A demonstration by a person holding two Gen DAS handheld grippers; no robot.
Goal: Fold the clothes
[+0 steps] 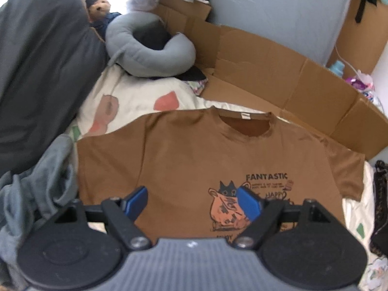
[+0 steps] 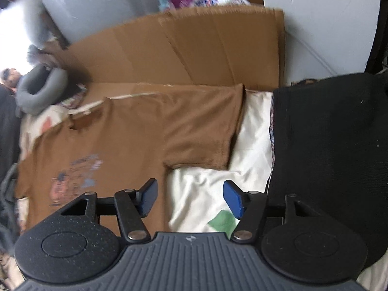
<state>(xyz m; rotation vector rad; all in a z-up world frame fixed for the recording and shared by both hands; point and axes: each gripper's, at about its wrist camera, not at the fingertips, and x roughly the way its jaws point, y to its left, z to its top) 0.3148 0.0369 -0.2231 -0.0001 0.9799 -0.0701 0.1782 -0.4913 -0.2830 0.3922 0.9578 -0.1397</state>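
The brown T-shirt (image 1: 194, 150) is lying flat, print side up, on the cream bed sheet (image 2: 254, 131), beside flattened cardboard (image 1: 278, 77); the left hand-held gripper (image 1: 194, 200) is tilting downward over the print, its jaws standing wide and holding nothing; the right hand-held gripper (image 2: 190, 197) is pointing down near the sleeve (image 2: 206, 131), its jaws apart and empty.

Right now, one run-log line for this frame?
stage: pre-grasp | brown T-shirt: flat, unfolded | left gripper: open, empty | right gripper: open, empty
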